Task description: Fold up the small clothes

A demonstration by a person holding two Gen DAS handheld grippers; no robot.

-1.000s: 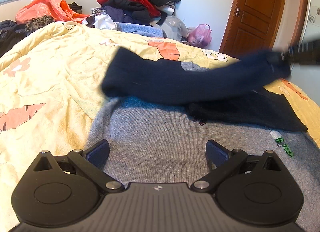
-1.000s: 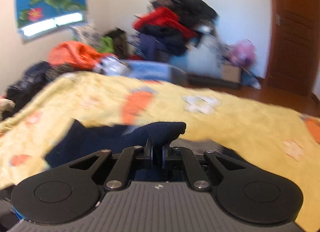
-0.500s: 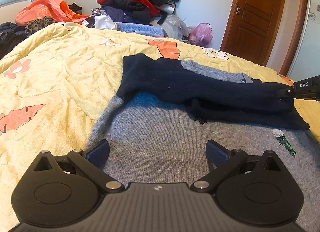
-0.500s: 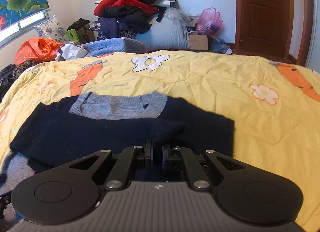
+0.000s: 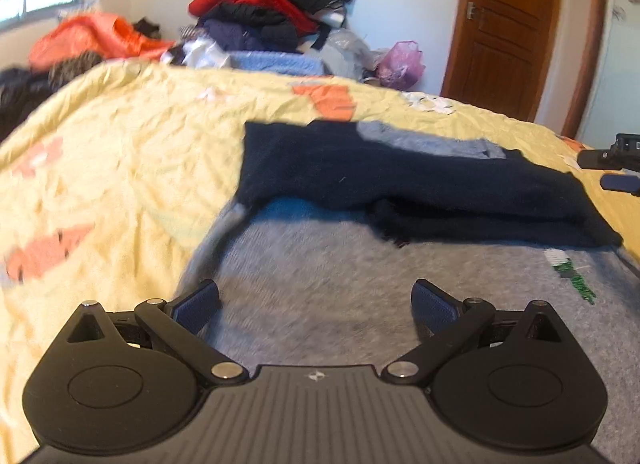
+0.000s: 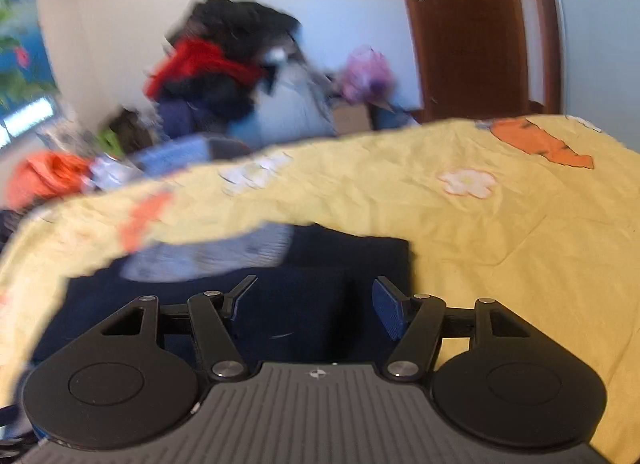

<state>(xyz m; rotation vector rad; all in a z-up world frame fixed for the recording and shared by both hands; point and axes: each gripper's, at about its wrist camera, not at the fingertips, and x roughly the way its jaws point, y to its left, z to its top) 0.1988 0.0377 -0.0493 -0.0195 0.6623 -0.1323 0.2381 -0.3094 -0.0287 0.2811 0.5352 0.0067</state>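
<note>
1 clothes heap [image 5: 272,12] beyond the yellow quilt [image 5: 120,152].

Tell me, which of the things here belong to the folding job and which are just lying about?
Part of the job:
grey and navy sweater, sleeves folded across it
left gripper, open
right gripper, jaws just opened, off the sleeve

Just lying about:
clothes pile
orange bag
pink bag
yellow quilt

Grippers: two – left gripper [image 5: 316,300], right gripper [image 6: 312,304]
Sweaters on the bedspread: one [image 5: 360,296]
Bedspreads: one [image 5: 120,168]
Doors: one [image 5: 508,28]
Pink bags: one [image 5: 402,64]
</note>
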